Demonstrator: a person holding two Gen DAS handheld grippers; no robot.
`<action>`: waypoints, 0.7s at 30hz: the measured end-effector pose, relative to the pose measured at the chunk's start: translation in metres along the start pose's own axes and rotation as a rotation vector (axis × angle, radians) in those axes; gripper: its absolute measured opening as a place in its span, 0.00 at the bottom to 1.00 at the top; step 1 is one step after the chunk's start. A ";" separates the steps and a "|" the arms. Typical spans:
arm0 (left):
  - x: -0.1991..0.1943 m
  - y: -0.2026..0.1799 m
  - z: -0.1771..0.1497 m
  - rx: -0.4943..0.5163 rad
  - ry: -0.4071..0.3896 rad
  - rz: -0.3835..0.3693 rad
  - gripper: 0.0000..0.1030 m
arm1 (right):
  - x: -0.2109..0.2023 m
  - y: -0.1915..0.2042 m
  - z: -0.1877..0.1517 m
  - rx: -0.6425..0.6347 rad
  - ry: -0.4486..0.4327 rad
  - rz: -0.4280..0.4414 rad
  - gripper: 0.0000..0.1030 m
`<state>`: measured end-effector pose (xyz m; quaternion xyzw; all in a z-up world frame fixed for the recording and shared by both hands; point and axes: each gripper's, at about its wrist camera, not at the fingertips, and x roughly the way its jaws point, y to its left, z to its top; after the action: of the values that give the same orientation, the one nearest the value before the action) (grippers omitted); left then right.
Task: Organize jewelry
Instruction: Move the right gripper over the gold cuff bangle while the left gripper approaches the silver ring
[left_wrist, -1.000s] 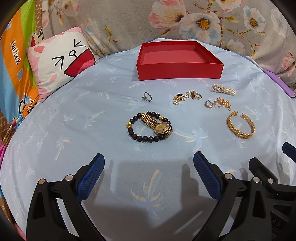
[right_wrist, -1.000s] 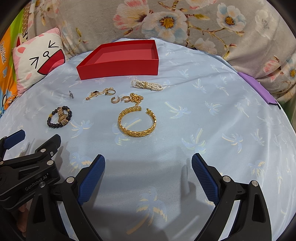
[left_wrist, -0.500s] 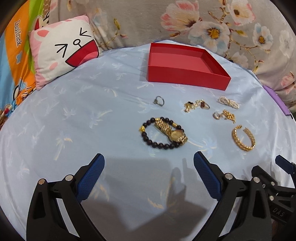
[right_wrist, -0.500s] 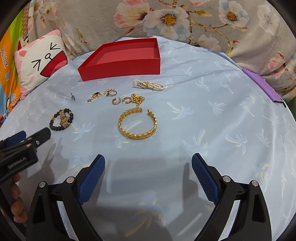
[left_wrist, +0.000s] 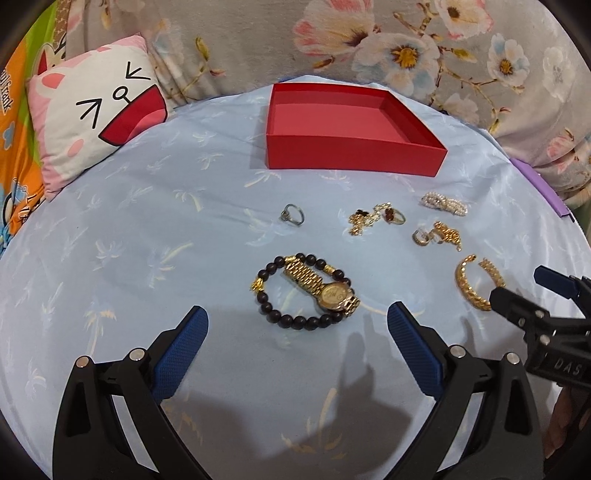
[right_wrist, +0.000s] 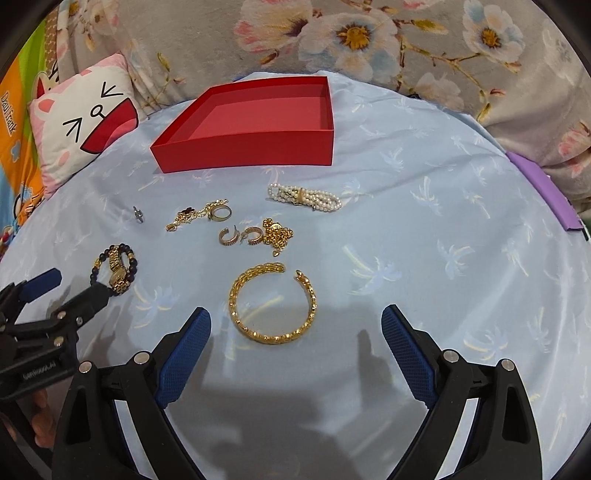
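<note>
Your left tool (left_wrist: 297, 332) hangs over the blue bed sheet (left_wrist: 147, 236) with its two blue pads spread wide and nothing between them. Right ahead of it lies a gold watch (left_wrist: 328, 291), and the watch sits across a ring of dark beads (left_wrist: 291, 319). The watch touches the beads.

Your right tool (right_wrist: 295, 334) is spread wide too and grips nothing. A big gold bangle (right_wrist: 273, 302) lies flat on the sheet just in front of it, between the lines of its two pads. The bangle has a gap at its far side.

Past the bangle you see two small gold hoop earrings (right_wrist: 240, 236), side by side. A little heap of gold chain (right_wrist: 277, 232) touches the right one. Farther back lies a white pearl bracelet (right_wrist: 304, 197). To the left of the earrings lies a gold ring (right_wrist: 221, 213) touching a gold charm chain (right_wrist: 188, 216). A small silver ring (left_wrist: 293, 214) lies alone, apart from the others.

The red box (left_wrist: 351, 166) stands open at the far side of the sheet, behind all the jewelry. Nothing lies in it. A cat face pillow (left_wrist: 92, 114) leans at the far left, near the box but not touching it.
</note>
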<state>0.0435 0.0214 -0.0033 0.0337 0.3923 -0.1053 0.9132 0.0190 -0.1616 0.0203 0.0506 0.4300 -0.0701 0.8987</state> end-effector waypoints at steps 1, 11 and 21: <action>0.002 0.001 -0.001 -0.005 0.004 0.000 0.93 | 0.003 0.001 0.000 -0.002 0.005 -0.005 0.86; 0.008 0.005 -0.002 -0.017 0.017 -0.029 0.93 | 0.022 0.009 -0.001 -0.025 0.037 -0.005 0.68; 0.015 0.012 -0.003 -0.053 0.047 -0.050 0.93 | 0.022 0.012 -0.001 -0.038 0.017 0.012 0.54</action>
<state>0.0539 0.0315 -0.0166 0.0021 0.4170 -0.1166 0.9014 0.0342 -0.1514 0.0030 0.0366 0.4387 -0.0558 0.8961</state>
